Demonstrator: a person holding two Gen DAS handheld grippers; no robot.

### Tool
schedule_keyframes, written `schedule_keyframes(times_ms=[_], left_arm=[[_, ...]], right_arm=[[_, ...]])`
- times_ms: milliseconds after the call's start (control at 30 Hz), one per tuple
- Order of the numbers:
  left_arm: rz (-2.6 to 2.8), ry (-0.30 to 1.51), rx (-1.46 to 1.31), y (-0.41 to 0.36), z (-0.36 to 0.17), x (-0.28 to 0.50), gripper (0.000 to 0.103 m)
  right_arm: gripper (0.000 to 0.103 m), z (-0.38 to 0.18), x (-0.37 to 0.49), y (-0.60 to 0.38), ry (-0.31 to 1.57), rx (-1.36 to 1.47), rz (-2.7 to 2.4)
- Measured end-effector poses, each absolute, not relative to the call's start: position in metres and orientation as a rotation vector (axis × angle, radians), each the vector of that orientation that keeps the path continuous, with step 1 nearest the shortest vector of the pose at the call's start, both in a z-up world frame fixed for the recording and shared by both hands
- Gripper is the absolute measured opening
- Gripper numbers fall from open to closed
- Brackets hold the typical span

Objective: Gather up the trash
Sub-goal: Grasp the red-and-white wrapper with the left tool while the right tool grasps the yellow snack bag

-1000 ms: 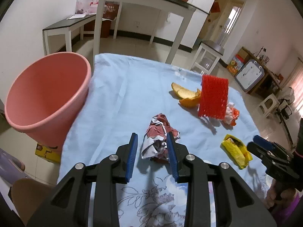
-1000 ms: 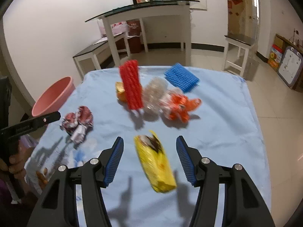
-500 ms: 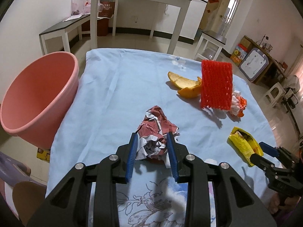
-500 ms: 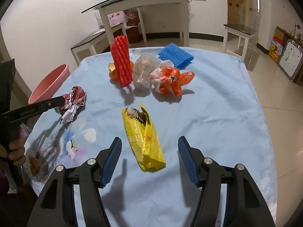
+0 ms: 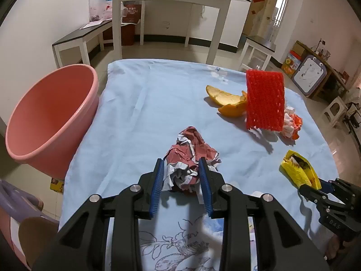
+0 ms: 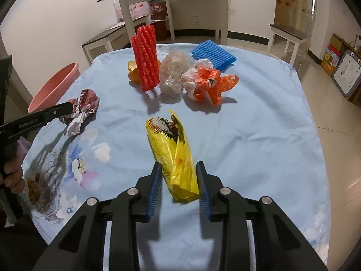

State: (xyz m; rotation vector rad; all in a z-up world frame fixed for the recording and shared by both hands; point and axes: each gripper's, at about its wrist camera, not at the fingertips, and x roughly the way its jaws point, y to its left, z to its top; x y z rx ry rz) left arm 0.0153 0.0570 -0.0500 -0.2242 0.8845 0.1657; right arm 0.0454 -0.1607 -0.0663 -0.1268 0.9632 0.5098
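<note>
My left gripper (image 5: 181,184) is shut on a crumpled red and white paper wad (image 5: 191,155), which rests on the blue tablecloth (image 5: 144,113); it also shows in the right wrist view (image 6: 82,108). My right gripper (image 6: 178,183) has its jaws on either side of a yellow wrapper (image 6: 173,151), close against it; the wrapper shows in the left wrist view (image 5: 297,171) too. A pink bin (image 5: 49,115) stands off the table's left edge.
On the cloth lie a red foam net (image 6: 146,58), orange peel (image 5: 227,101), a clear plastic bag (image 6: 173,72), an orange and white bag (image 6: 207,83) and a blue foam net (image 6: 213,55). White tables (image 5: 167,6) stand behind.
My left gripper closed onto the paper wad. My right gripper moved forward over the yellow wrapper and narrowed around it.
</note>
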Motion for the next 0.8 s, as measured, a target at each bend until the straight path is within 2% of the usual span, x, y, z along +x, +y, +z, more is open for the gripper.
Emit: schedule_keyframes(times_ms=[33, 167, 300, 500, 800], left_arm=[[0.168, 0.883, -0.226, 0.058, -0.050, 0.015, 0.031], [0.170, 0.875, -0.235, 0.058, -0.050, 0.014, 0.031], [0.170, 0.863, -0.234, 0.058, -0.048, 0.013, 0.025], [0.169, 0.843, -0.241, 0.059, -0.045, 0.010, 0.018], [0.146, 0.802, -0.250, 0.062, -0.035, 0.004, 0.014]], right_arm=[[0.025, -0.067, 0.045, -0.161, 0.963, -0.129, 0.507], [0.023, -0.067, 0.044, -0.162, 0.958, -0.124, 0.504], [0.019, -0.064, 0.042, -0.163, 0.948, -0.112, 0.502], [0.016, -0.060, 0.042, -0.164, 0.938, -0.105, 0.500], [0.014, -0.052, 0.041, -0.166, 0.921, -0.067, 0.504]])
